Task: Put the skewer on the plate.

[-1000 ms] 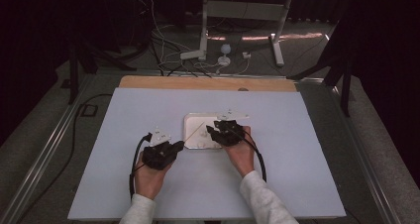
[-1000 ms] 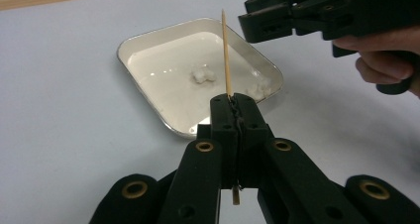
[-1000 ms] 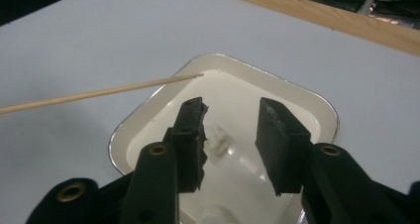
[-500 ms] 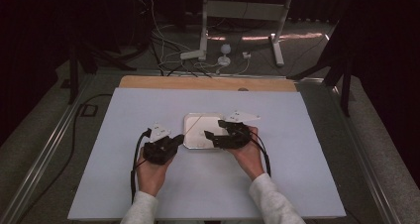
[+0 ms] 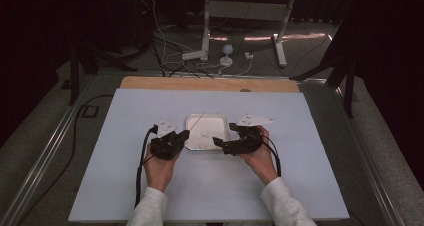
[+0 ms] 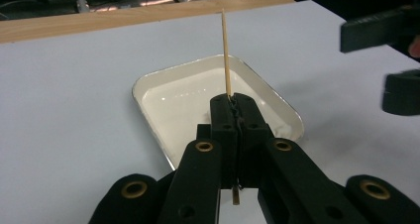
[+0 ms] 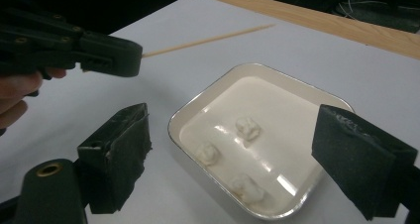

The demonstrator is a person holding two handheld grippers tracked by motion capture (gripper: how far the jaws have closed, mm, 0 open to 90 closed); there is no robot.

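Observation:
A white rectangular tray (image 5: pixel 222 118) lies mid-table and holds three small white lumps (image 7: pixel 247 128). My left gripper (image 5: pixel 186 134) sits at the tray's left front corner, shut on a thin wooden skewer (image 6: pixel 226 55) that points out over the tray (image 6: pixel 148 92). My right gripper (image 5: pixel 220 144) is at the tray's right front corner, open, its two foam pads (image 7: pixel 121 149) spread wide with nothing between them. In the right gripper view the tray (image 7: pixel 198 107) lies just beyond the jaws, and the left gripper (image 7: pixel 124 53) with the skewer (image 7: pixel 208 39) shows at the upper left.
A pale blue mat (image 5: pixel 300 186) covers the table, with a wooden strip (image 5: pixel 210 83) along its far edge. Beyond that edge are cables and a white stand's legs (image 5: pixel 205 51) on the floor. Metal rails run along both table sides.
My right gripper has drawn back from over the tray to its right front corner. My left gripper has moved slightly forward toward the tray, still holding the skewer.

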